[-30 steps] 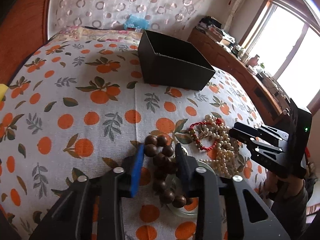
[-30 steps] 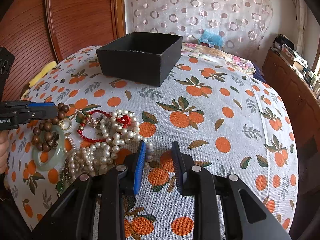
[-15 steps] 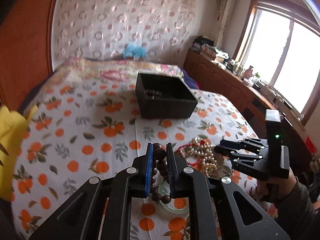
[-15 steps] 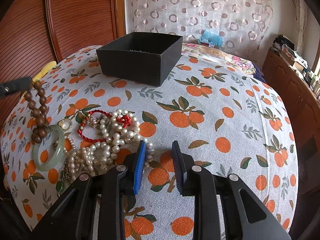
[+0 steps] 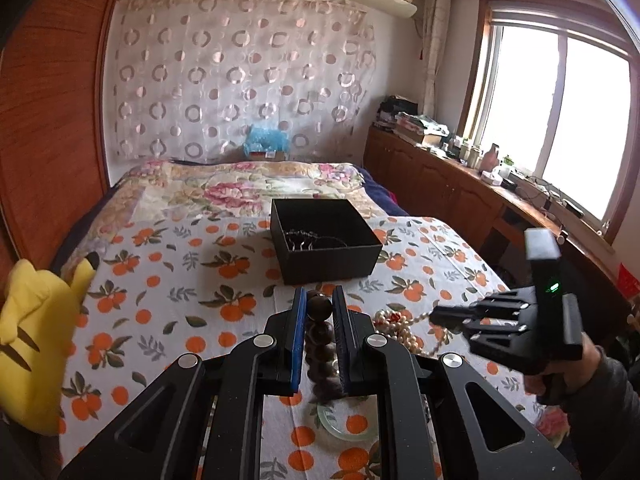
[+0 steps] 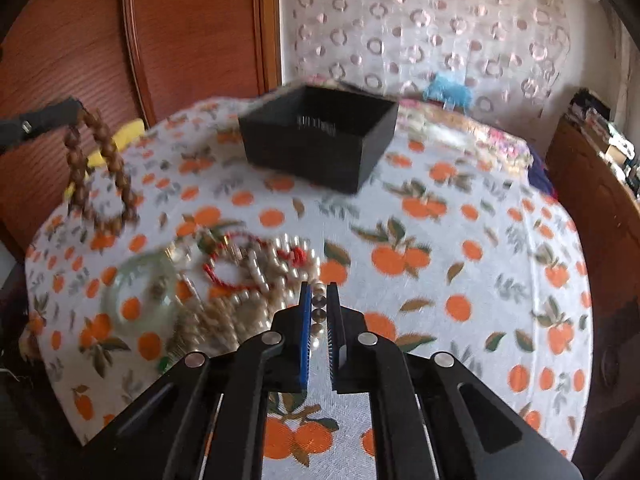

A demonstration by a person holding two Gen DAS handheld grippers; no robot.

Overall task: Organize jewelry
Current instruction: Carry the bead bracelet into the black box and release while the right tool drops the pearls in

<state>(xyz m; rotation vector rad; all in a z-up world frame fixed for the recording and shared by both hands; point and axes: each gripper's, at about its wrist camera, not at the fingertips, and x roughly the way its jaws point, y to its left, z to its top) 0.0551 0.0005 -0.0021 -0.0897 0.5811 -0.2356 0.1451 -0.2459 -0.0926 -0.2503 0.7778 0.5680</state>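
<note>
My left gripper (image 5: 319, 306) is shut on a brown wooden bead bracelet (image 5: 320, 344) and holds it in the air; the bracelet hangs from the left gripper (image 6: 76, 114) in the right wrist view (image 6: 98, 172). My right gripper (image 6: 319, 300) is shut on a pearl strand (image 6: 319, 314) at the edge of the jewelry pile (image 6: 248, 280). It also shows in the left wrist view (image 5: 436, 314). The black box (image 5: 324, 240) stands open beyond, with some jewelry inside; it shows in the right wrist view too (image 6: 320, 140).
A pale green bangle (image 6: 140, 296) and a red cord bracelet (image 6: 220, 272) lie in the pile on the orange-print cloth (image 6: 460, 240). A yellow plush toy (image 5: 36, 340) sits at the left edge. Wooden cabinets (image 5: 460, 192) run along the right.
My left gripper closed on the wooden bead bracelet and lifted it off the cloth. My right gripper moved forward to the pile and closed on the pearl strand.
</note>
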